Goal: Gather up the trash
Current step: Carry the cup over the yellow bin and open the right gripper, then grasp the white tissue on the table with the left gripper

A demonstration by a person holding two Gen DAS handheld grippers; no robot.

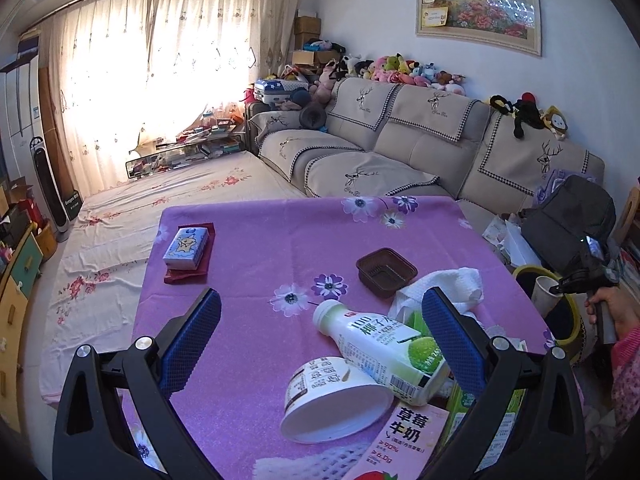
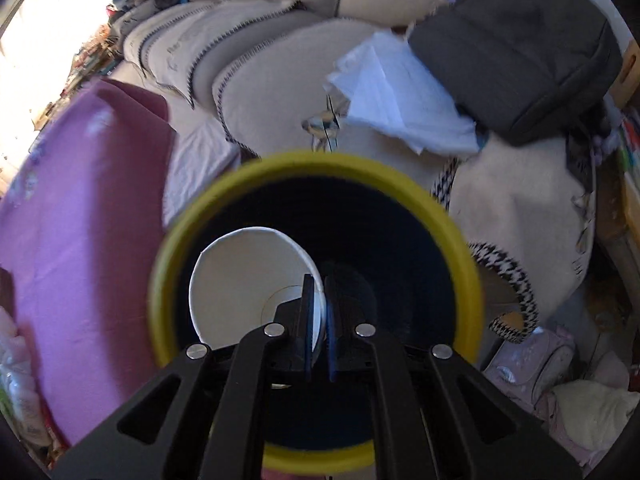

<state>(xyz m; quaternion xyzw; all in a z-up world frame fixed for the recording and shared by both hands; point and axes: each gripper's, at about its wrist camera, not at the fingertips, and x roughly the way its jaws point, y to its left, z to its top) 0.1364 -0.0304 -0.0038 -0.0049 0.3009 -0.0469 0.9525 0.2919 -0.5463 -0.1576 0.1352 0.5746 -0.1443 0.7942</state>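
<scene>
My right gripper [image 2: 319,312] is shut on the rim of a white paper cup [image 2: 248,280] and holds it over the dark mouth of a yellow-rimmed bin [image 2: 320,168]. In the left wrist view the same cup [image 1: 545,294], bin [image 1: 524,270] and right gripper [image 1: 560,289] show at the table's right edge. My left gripper [image 1: 320,320] is open above the purple tablecloth [image 1: 256,264]. Between its fingers lie a white coconut-drink bottle [image 1: 380,344] on its side, a tipped white cup [image 1: 332,396], a crumpled tissue [image 1: 444,284] and a brown plastic tray [image 1: 386,270]. A pink strawberry milk carton [image 1: 404,440] lies at the front.
A tissue pack [image 1: 186,246] on a red wrapper sits at the table's far left. A beige sofa [image 1: 400,152] runs behind the table, with a dark bag [image 2: 516,48] and white paper [image 2: 400,92] on it near the bin. A green carton [image 1: 464,404] lies under my right finger.
</scene>
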